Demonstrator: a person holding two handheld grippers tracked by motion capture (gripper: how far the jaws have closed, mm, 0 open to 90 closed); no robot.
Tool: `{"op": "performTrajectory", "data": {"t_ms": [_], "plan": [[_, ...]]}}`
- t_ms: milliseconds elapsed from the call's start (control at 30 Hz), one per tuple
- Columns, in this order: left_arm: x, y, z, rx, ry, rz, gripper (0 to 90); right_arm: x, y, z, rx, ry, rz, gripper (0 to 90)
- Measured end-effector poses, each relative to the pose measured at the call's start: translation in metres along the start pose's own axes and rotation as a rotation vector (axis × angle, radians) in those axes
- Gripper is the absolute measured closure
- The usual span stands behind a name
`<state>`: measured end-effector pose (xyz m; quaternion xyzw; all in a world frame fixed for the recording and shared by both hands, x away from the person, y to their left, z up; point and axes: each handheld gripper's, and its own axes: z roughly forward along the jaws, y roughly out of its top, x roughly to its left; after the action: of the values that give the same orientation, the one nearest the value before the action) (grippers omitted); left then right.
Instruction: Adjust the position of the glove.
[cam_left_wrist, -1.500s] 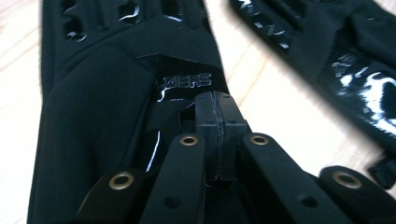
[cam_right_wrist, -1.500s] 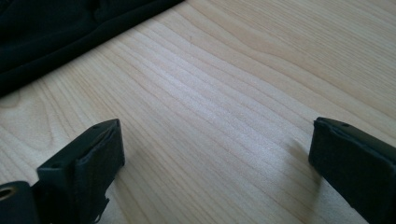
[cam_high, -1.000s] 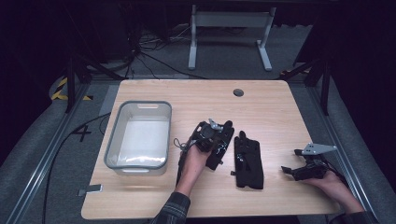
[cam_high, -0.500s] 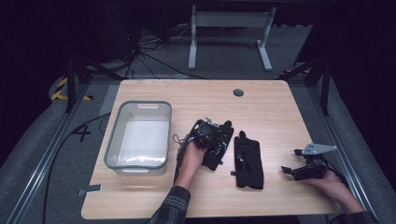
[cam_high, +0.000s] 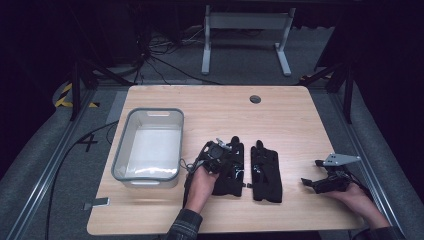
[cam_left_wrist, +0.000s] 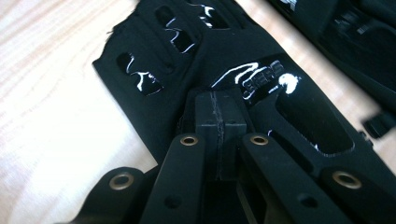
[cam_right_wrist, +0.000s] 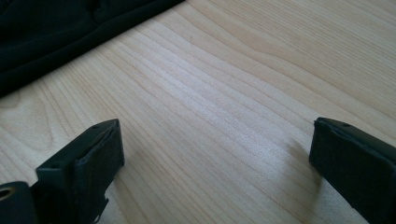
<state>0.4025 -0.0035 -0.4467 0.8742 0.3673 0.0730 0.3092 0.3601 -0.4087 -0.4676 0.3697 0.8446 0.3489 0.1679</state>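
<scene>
The left glove (cam_high: 227, 170) lies mid-table at three o'clock of the clear bin (cam_high: 150, 145), the left tool (cam_left_wrist: 219, 123) pinched shut on its fabric, right tool (cam_high: 322, 182) gaping empty beside the other glove (cam_high: 266, 172); next, I'd judge, a lift binward.

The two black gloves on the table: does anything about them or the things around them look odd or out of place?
Nothing stands out. The two gloves lie flat side by side on the wooden table; the left gripper is shut on the left glove, the right glove lies untouched, and the clear bin sits upright and empty.
</scene>
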Motion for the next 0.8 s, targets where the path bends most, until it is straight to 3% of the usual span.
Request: {"op": "performTrajectory", "data": {"t_ms": [100,133,233,267,367,500,667,800], "plan": [[-0.002,-0.003,-0.002,-0.012,-0.003,-0.003,89.5,0.000,0.000,0.000,0.000,0.000,0.001,3.5],[-0.004,-0.005,-0.005,-0.028,-0.006,-0.016,79.7,0.000,0.000,0.000,0.000,0.000,0.000,3.5],[-0.007,-0.007,-0.012,-0.053,0.014,-0.024,71.6,0.000,0.000,0.000,0.000,0.000,0.001,3.5],[-0.008,-0.009,-0.018,-0.078,0.028,-0.046,71.6,0.000,0.000,0.000,0.000,0.000,0.000,3.5],[-0.004,-0.016,-0.021,-0.086,0.056,-0.086,61.4,0.000,0.000,0.000,0.001,0.001,0.000,3.5],[-0.001,-0.022,-0.020,-0.080,0.055,-0.127,56.8,0.000,0.000,0.000,0.000,0.000,0.000,3.4],[0.001,-0.026,-0.013,-0.035,0.042,-0.155,48.0,0.000,0.000,0.000,0.001,0.000,0.000,3.4],[-0.002,-0.026,-0.010,-0.026,0.046,-0.137,54.4,0.000,0.000,0.000,0.000,0.001,0.000,3.4]]}}
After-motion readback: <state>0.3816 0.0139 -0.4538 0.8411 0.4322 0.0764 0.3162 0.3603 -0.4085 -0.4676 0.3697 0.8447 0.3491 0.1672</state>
